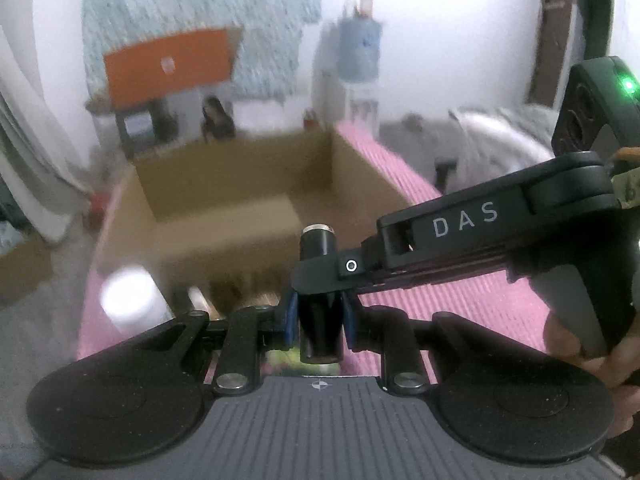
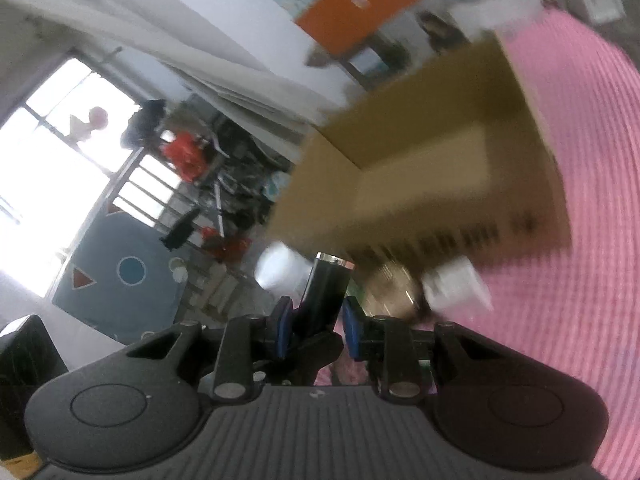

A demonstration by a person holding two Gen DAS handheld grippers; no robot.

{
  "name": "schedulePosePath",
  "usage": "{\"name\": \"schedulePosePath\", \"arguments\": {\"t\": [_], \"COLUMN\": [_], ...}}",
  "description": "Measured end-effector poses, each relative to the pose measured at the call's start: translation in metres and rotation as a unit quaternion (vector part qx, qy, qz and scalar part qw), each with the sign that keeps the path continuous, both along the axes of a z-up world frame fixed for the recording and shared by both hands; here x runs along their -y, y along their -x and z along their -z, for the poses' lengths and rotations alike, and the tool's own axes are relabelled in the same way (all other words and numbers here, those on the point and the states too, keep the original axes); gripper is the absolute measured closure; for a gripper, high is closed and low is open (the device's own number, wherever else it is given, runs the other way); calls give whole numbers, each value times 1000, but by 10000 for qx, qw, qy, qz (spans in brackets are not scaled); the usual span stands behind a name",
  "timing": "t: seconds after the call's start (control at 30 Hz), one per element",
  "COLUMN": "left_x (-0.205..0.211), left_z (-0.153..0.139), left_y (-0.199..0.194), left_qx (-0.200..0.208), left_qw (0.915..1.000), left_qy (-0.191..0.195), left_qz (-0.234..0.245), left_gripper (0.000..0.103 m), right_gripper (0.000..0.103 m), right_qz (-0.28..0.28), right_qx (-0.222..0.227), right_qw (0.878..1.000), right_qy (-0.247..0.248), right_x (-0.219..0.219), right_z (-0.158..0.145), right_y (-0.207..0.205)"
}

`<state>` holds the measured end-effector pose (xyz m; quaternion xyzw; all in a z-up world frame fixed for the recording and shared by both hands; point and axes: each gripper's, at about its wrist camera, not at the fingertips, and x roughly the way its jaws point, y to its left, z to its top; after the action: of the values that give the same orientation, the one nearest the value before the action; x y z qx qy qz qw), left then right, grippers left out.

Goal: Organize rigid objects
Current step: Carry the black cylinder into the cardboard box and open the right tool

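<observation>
Left gripper (image 1: pixel 318 316) clamps a black cylinder (image 1: pixel 320 320); right gripper (image 2: pixel 316 330) grips the same cylinder higher up. Cylinder is held above the pink mat (image 1: pixel 460 300), just before the open cardboard box (image 1: pixel 224 236).

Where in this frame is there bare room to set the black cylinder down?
Free: the cardboard box floor looks bare, and the pink mat right of it is open. Crowded: the box's near-left corner, where a white container and blurred items cluster. Both grippers clamp the black cylinder.

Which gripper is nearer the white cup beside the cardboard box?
Left, probably. The white cup sits just left of the left gripper; the right gripper crosses above it, both on the black cylinder.
</observation>
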<state>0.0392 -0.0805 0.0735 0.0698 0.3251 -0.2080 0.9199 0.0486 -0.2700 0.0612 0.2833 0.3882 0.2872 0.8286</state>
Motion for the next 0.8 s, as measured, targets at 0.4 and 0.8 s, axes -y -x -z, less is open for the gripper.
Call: {"name": "schedulePosePath", "arguments": {"t": [0.4,0.8], "left_x": [-33,-58], "left_z": [-5,34], "left_y": [-151,-240], "left_qx": [-749,-1661], "left_qw": [9924,9755], "left_qy": [339,-156], "left_qz": [-917,-1434], "left_gripper": [81,80], "right_gripper": [74,74], "right_qz": [-651,-822], "right_qx": [-736,-1894], "right_qw": [9951,9784], "right_qy": [-90,43], "right_x": [-42,-84], "right_z": [-14,59], "right_y": [-175,-293]}}
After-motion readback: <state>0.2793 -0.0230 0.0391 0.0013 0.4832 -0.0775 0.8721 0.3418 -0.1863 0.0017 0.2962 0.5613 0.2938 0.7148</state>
